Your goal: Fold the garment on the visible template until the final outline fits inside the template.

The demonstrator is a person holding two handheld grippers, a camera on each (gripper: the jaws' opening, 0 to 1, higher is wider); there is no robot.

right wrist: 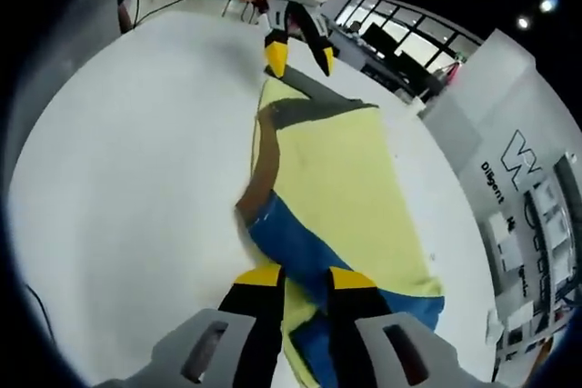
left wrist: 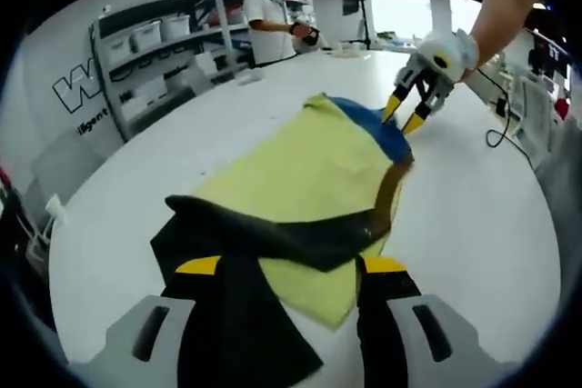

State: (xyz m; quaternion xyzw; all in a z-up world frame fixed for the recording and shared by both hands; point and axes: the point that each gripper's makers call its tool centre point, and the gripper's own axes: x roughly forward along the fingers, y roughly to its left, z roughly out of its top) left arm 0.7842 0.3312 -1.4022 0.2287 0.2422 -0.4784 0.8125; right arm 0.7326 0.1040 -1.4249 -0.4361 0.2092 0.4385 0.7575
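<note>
garment (left wrist: 309,170) flat on worktop (left wrist: 473,224), long axis tongs-to-tongs | left tongs (left wrist: 291,267) clenched on dark near end | right tongs (right wrist: 296,276) clenched on blue far end | template not discernible

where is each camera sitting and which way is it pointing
Left gripper view: rides on the left gripper, at the garment's dark end, facing along the white table toward shelves; the right gripper and a forearm show opposite.
Right gripper view: rides on the right gripper, at the garment's blue end, facing back along the table; the left gripper and a hand show opposite.
Shared: the yellow garment, the table, both grippers, seen from opposite ends.
</note>
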